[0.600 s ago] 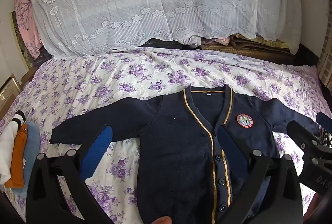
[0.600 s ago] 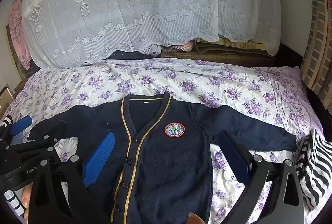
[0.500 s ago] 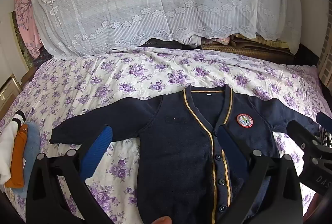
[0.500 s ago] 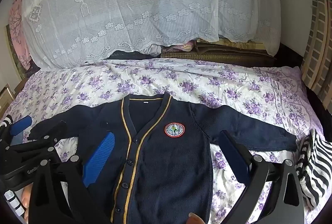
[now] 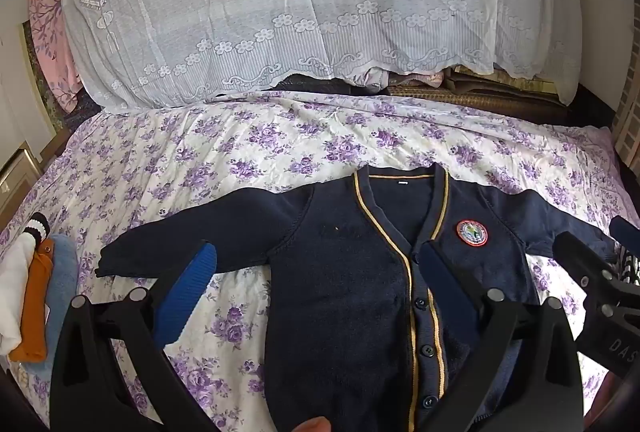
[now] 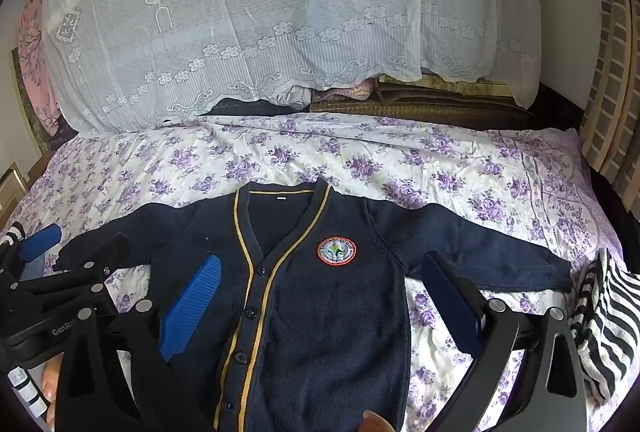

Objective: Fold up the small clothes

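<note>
Navy knit, the cardigan (image 5: 344, 292) lies flat and buttoned on the floral bedsheet (image 5: 248, 151), sleeves spread. Its body sits between and ahead of the left gripper (image 5: 316, 292) fingers; the right gripper (image 6: 324, 296) also straddles it. Both stand wide, holding nothing. It looks soft, light and floppy, so a pinch at a cuff or shoulder seam should carry each sleeve inward.

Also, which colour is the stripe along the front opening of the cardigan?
Yellow-gold, on the navy cardigan; the stripe shows best in the right wrist view.
</note>
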Motion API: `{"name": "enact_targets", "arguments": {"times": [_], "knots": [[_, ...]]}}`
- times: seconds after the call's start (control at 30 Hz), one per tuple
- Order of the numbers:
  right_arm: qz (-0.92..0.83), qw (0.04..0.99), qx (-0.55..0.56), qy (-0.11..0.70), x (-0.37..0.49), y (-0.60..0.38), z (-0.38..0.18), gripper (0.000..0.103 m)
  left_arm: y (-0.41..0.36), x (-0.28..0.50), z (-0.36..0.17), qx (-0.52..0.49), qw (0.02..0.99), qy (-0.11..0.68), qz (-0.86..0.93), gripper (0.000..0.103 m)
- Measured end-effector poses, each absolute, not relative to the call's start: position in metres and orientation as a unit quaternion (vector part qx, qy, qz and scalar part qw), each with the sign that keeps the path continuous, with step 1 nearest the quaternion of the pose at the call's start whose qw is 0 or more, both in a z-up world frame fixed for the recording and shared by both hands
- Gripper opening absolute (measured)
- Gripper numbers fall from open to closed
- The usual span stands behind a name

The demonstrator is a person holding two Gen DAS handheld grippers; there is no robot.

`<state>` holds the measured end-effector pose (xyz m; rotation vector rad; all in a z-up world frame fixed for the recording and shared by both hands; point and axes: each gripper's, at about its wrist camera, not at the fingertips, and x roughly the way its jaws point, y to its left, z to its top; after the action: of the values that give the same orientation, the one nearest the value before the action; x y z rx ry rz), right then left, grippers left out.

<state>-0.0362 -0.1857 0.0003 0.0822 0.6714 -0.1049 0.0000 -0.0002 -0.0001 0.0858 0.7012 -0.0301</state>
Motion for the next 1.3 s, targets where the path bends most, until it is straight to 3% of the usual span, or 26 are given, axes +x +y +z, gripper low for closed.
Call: {"name": "enact_targets", "arguments": {"times": [0.9, 1.07, 1.3], "knots": [[-0.056, 0.940, 0.040, 0.333, -0.033, -0.188, -0.003, 0.100, -0.001, 0.002, -0.003, 0.044, 0.938, 0.344, -0.013, 0.098], [-0.094, 0.925, 0.044, 0.365, -0.007, -0.209, -0.029, 0.100, -0.004, 0.029, -0.044, 0.055, 0.928, 0.367, -0.002, 0.098], [-0.155, 0.881, 0.073, 0.442, 0.022, -0.258, -0.111, 0.100, -0.031, 0.058, -0.113, 0.105, 0.905, 0.412, 0.014, 0.098]]}}
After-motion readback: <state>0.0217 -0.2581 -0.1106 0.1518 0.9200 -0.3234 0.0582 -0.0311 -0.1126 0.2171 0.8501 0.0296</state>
